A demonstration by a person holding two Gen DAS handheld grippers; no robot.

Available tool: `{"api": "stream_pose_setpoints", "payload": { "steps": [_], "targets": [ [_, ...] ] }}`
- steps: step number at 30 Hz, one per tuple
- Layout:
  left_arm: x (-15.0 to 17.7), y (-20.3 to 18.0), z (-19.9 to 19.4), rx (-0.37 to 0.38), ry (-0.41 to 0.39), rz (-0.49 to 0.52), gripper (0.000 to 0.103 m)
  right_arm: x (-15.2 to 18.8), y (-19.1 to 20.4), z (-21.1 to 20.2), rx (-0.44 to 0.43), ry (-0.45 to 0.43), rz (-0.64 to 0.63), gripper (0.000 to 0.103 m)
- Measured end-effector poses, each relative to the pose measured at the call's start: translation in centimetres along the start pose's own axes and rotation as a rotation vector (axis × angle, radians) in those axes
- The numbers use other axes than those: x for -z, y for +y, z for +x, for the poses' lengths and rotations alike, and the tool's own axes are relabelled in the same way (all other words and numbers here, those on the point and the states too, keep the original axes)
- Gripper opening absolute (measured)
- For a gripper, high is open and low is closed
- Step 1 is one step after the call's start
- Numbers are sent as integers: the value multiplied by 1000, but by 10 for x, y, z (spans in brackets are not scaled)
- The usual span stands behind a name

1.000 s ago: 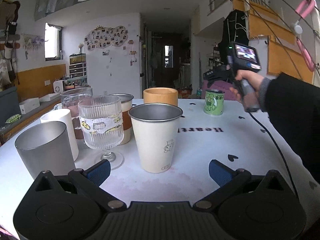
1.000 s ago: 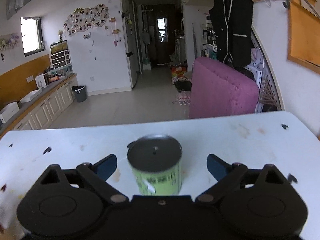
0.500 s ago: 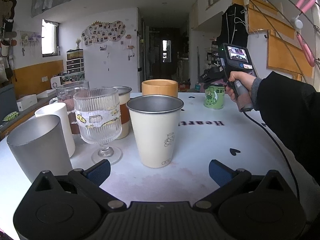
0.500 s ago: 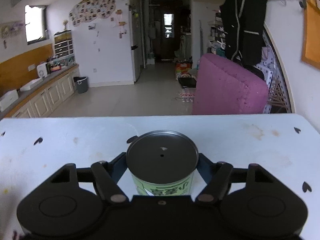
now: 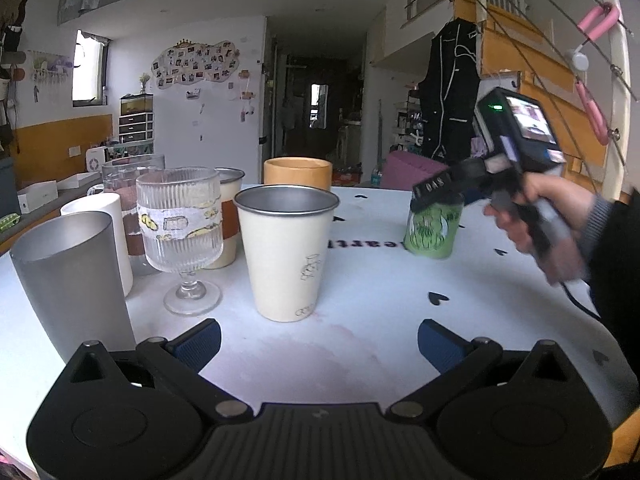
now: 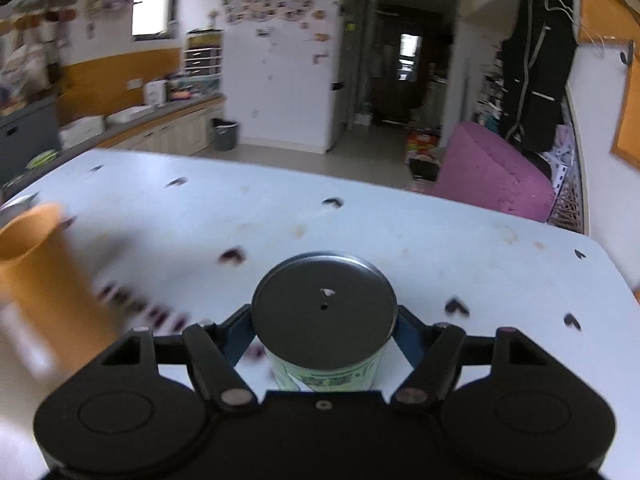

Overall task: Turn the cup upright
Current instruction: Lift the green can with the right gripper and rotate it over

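A green cup point(image 6: 324, 312) stands upside down, its grey metal base facing up. My right gripper point(image 6: 325, 338) is shut on its sides, blue pads pressing from both sides. In the left wrist view the same green cup point(image 5: 434, 232) sits at the right of the white table point(image 5: 380, 288), with the right gripper point(image 5: 440, 192) clamped over its top and tilted. My left gripper point(image 5: 318, 338) is open and empty, low over the table's near edge, in front of a cream metal cup point(image 5: 286, 256).
A group of upright cups stands at the left: a grey metal tumbler point(image 5: 72, 280), a ribbed stem glass point(image 5: 182, 232), a white cup point(image 5: 108, 236), and an orange cup point(image 5: 298, 174), also in the right wrist view point(image 6: 44, 280). A purple sofa point(image 6: 492, 172) lies beyond the table's far edge.
My right gripper closed on the green cup and has carried it nearer and leftward toward the orange cup, with motion blur. My left gripper stays open and has barely moved.
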State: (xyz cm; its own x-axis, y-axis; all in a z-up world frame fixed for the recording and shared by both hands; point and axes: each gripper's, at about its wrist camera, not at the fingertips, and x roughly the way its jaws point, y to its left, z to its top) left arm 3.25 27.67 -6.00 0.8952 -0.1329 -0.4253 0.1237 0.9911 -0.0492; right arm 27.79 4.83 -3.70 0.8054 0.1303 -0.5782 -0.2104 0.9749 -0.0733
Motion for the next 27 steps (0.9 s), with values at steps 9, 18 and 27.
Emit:
{"api": "stream_pose_setpoints", "payload": {
  "steps": [9, 18, 27],
  "targets": [
    [0, -7, -5, 39, -8, 6, 103, 60, 23, -88, -81, 0, -37, 74],
    [4, -14, 7, 116, 45, -3, 103, 103, 41, -148, -143, -10, -75, 74],
    [6, -48, 32, 240, 84, 95, 103, 94, 25, -149, -217, -11, -1, 82]
  ]
}}
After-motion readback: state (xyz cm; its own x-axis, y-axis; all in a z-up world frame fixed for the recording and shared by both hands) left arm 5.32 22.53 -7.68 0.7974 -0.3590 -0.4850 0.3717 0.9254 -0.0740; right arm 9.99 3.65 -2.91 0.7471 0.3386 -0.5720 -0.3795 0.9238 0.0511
